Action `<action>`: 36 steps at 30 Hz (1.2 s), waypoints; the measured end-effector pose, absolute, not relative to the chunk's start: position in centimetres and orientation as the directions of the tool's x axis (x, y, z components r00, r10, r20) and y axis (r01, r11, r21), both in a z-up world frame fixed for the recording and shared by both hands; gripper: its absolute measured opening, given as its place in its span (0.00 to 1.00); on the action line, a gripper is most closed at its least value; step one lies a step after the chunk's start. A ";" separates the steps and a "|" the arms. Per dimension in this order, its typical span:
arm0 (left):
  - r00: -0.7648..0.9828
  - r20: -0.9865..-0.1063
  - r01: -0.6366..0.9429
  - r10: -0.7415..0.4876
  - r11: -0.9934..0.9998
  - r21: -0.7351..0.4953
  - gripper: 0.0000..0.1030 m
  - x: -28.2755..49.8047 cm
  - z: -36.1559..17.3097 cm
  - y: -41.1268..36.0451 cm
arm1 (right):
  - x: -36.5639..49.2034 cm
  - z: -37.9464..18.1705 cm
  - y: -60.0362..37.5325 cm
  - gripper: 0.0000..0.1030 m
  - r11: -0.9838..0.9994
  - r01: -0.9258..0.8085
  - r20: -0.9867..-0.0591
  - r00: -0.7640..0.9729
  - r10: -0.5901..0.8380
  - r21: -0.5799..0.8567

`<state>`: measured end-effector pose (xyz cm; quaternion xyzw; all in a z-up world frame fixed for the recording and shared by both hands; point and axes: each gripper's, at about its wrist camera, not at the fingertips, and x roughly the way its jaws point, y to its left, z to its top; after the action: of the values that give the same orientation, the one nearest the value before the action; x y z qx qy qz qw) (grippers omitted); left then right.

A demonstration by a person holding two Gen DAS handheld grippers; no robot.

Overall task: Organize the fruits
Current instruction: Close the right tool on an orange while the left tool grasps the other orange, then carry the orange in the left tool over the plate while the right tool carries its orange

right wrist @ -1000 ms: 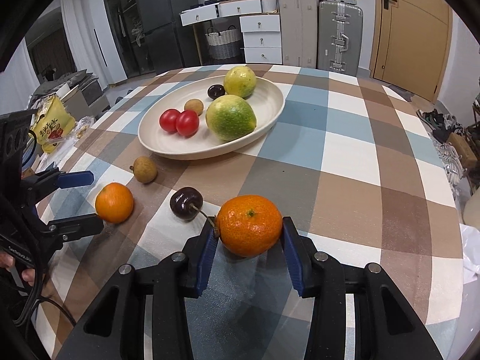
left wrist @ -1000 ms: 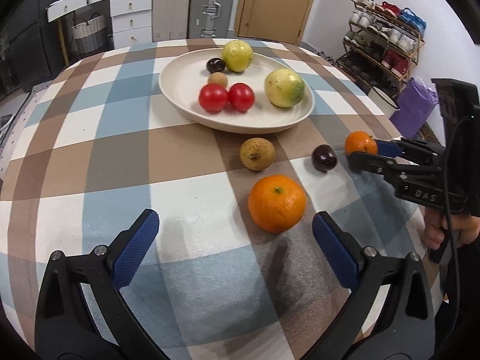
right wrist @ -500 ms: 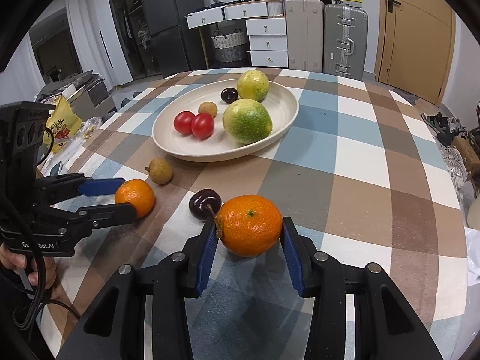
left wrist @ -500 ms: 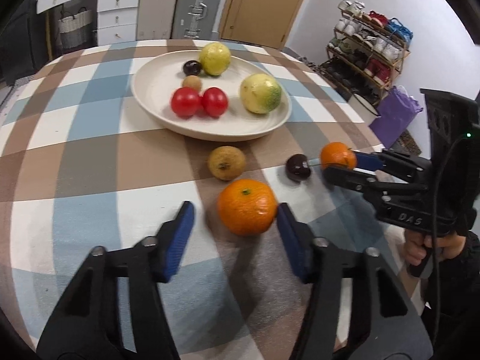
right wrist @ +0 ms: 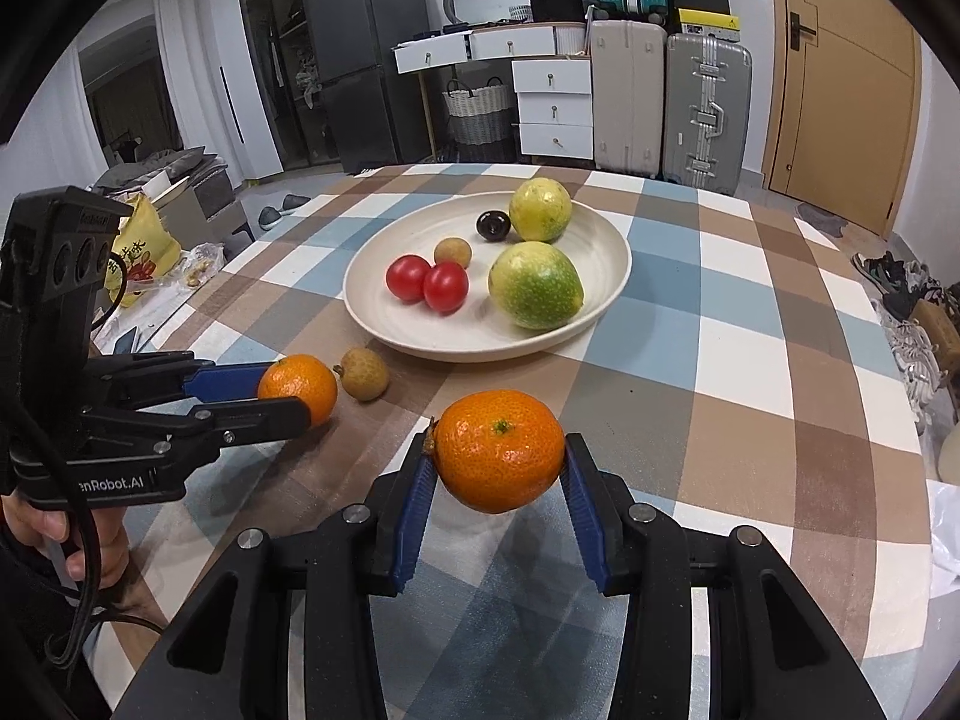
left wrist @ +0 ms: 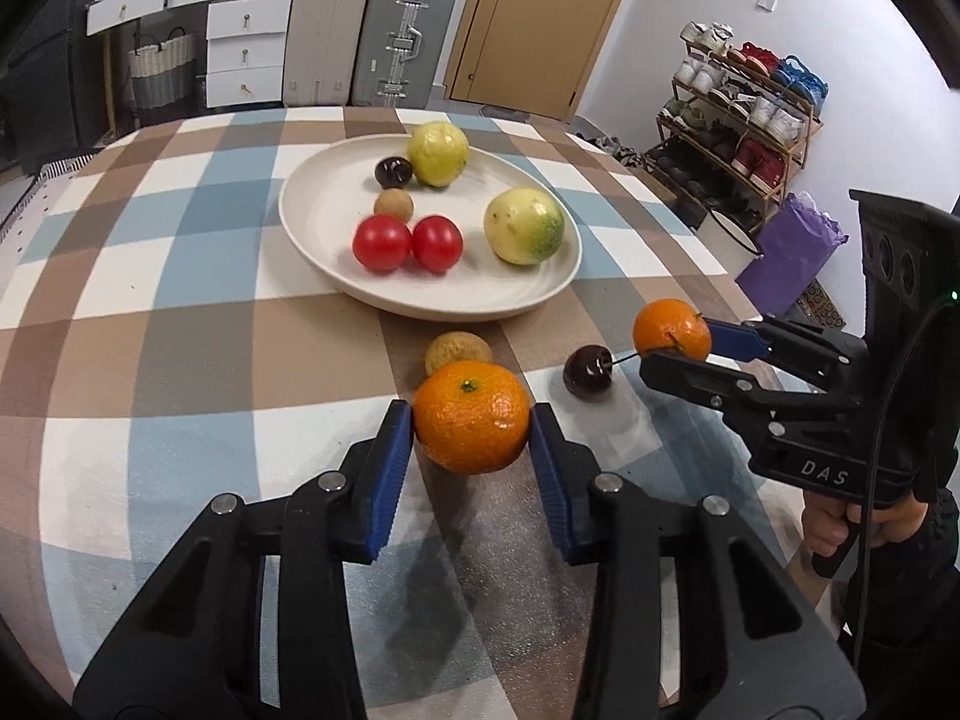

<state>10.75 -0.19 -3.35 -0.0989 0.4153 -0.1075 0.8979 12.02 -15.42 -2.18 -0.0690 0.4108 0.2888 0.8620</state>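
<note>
Your left gripper has a mandarin between its blue pads, and the jaws are closing on it, the pads already against its two sides. That fruit sits just in front of the cream plate, with its green stem scar facing up and slightly toward the plate; it is a flattened round, its wider axis running across from pad to pad.

Your right gripper is clamped on a second mandarin, which is held clear of the table, nearer to you than the plate's near rim. Its stem scar points up and toward the plate, and its broad axis also lies across the jaws.

Between the plate and the left mandarin lies a small brown longan, close behind that mandarin. To the right of it, also on the near side of the plate, a dark cherry rests on the cloth with its stem pointing toward the right gripper's mandarin.

On the plate are two red tomatoes touching each other, two yellow-green fruits, another cherry and another longan.
</note>
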 end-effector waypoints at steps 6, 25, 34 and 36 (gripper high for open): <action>0.663 -0.709 0.095 -0.242 0.966 -0.240 0.36 11.2 -1.9 0.6 | 12.1 -1.0 -15.1 0.41 0.819 -0.563 -0.730 0.514 0.451 0.109; 0.720 -0.670 0.059 -0.179 0.979 -0.198 0.36 14.1 1.3 2.1 | 14.3 3.0 -12.4 0.41 0.791 -0.605 -0.667 0.552 0.500 0.091; 0.730 -0.665 0.042 -0.154 0.982 -0.181 0.36 16.2 1.8 2.8 | 16.4 2.7 -12.0 0.41 0.794 -0.597 -0.669 0.546 0.504 0.111; 0.730 -0.666 0.041 -0.153 0.983 -0.180 0.36 16.8 1.7 3.0 | 16.9 2.5 -11.9 0.41 0.798 -0.592 -0.670 0.547 0.502 0.114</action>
<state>16.76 3.00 1.75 -0.0767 0.3638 -0.0523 0.9268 16.93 -11.90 2.50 -0.0627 0.3596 0.3117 0.8773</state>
